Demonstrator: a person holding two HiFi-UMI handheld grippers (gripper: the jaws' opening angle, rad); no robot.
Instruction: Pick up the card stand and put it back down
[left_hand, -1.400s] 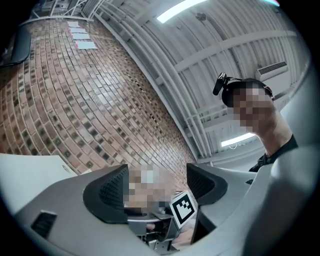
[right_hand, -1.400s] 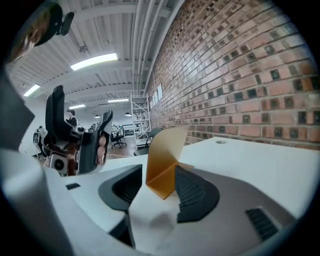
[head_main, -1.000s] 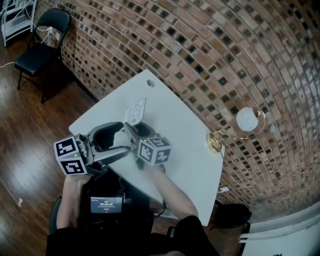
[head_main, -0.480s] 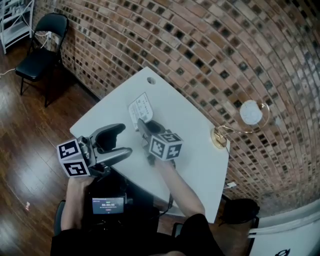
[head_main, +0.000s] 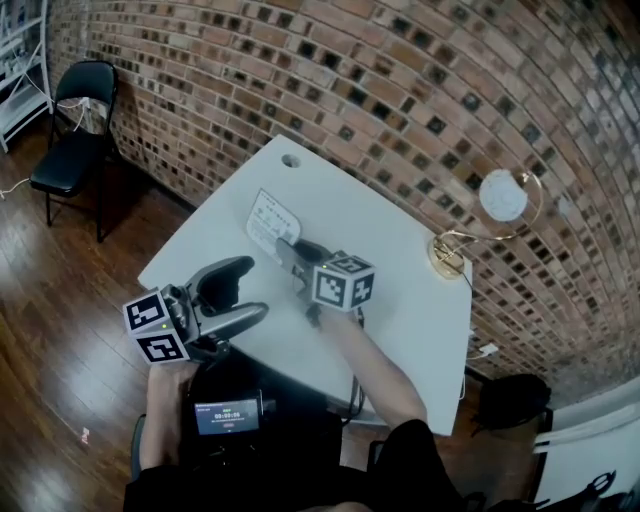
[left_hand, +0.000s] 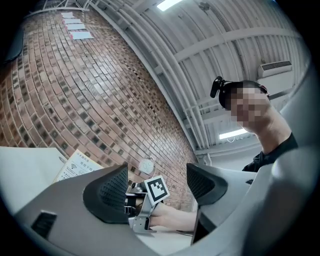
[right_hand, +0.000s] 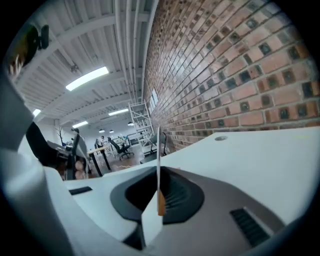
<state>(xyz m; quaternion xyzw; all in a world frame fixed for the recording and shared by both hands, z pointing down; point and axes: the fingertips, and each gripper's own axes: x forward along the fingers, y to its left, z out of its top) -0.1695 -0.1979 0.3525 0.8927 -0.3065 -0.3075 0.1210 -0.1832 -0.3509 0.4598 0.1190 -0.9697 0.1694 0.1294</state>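
On the far-left part of the white tabletop (head_main: 400, 250), the card stand (head_main: 267, 217) rises straight ahead of our right hand-held gripper (head_main: 288, 250). It lies in line with that gripper's reach. In the right gripper view we see it edge-on as a thin upright sheet. The jaws are closing on it, one ribbed dark pad on each flat face, so we judge the lift to be straight up. The sheet looks stiff, smooth and pale, printed on one side, with a small brown piece low on its edge. Our left hand-held gripper (head_main: 245, 290) hangs near the tabletop's near edge, well apart from the stand. Its jaws are wide apart, with nothing between them.
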